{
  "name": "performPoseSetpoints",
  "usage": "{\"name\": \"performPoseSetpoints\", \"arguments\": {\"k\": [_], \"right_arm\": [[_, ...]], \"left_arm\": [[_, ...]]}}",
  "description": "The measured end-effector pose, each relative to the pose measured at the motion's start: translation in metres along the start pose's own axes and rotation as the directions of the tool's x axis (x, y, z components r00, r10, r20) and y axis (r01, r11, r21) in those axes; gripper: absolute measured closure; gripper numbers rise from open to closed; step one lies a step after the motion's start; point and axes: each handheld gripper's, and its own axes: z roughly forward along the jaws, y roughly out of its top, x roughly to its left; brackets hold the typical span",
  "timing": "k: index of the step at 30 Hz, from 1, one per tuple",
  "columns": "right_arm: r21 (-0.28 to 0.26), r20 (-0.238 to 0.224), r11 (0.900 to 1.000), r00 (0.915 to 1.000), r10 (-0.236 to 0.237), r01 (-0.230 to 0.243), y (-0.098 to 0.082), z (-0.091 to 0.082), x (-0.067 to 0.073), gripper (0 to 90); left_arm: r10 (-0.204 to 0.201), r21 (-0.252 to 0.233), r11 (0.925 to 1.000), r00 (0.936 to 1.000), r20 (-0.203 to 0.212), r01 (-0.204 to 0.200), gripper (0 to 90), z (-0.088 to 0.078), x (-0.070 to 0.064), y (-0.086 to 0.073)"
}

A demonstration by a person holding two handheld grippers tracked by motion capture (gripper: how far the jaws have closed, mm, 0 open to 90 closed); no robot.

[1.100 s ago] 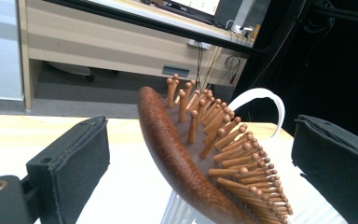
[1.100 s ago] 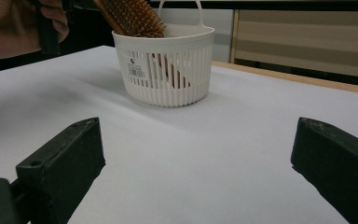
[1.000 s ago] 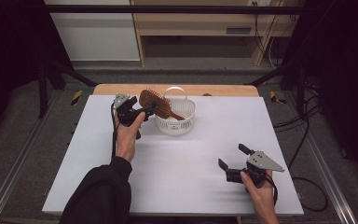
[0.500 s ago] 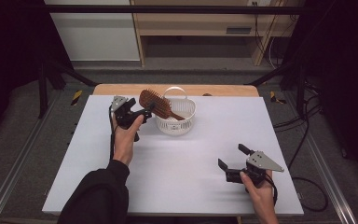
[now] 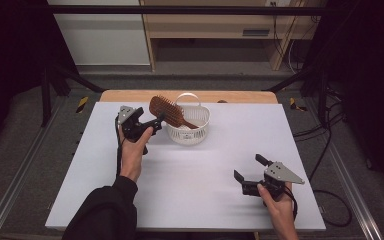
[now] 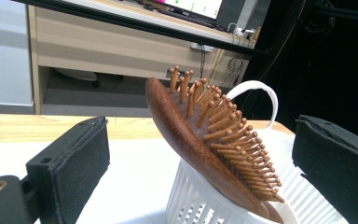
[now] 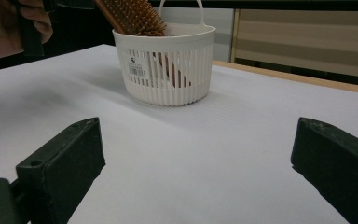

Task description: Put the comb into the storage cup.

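Observation:
A brown wooden hairbrush (image 5: 167, 111) leans in a white slatted basket (image 5: 187, 132) at the back middle of the table, its handle down inside and its bristled head sticking out over the left rim. My left gripper (image 5: 152, 125) is open just left of the brush head. In the left gripper view the hairbrush (image 6: 191, 135) stands between the wide-apart jaws without touching them, above the basket (image 6: 191, 200). My right gripper (image 5: 247, 167) is open near the front right, holding nothing, and faces the basket (image 7: 168, 70) and hairbrush (image 7: 133, 16) across bare table.
The white table top (image 5: 205, 200) has free room in front of the basket and on both sides. A wooden strip (image 5: 130, 95) runs along its far edge. Beyond it are a cabinet and dark stand legs; cables lie on the floor at the right.
My left gripper has drawn back a little from the brush head, toward the left and front. The brush stays leaning in the basket. The right gripper has not moved.

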Motion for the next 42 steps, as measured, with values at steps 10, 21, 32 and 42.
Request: {"name": "performPoseSetpoints", "arguments": {"k": [10,21,32,42], "right_arm": [[0.001,-0.001,1.0,1.0,-0.004,0.004,0.0,0.001,0.0,2.8],[0.003,-0.002,1.0,1.0,-0.005,0.005,0.0,0.001,0.001,2.8],[0.004,-0.001,1.0,1.0,-0.006,0.006,0.0,0.001,0.001,2.8],[0.003,-0.001,1.0,1.0,-0.006,0.006,0.0,0.002,0.001,2.8]], "left_arm": [[0.017,0.009,0.9998,0.9998,-0.009,-0.017,3.6,-0.004,0.0,-0.004],[0.014,0.01,0.9999,0.9998,-0.016,-0.014,3.4,-0.01,-0.001,-0.006],[0.035,0.019,0.9992,0.9992,-0.02,-0.034,3.4,-0.015,-0.004,-0.012],[0.033,0.032,0.9989,0.9994,-0.006,-0.033,3.3,-0.02,-0.007,-0.02]]}}
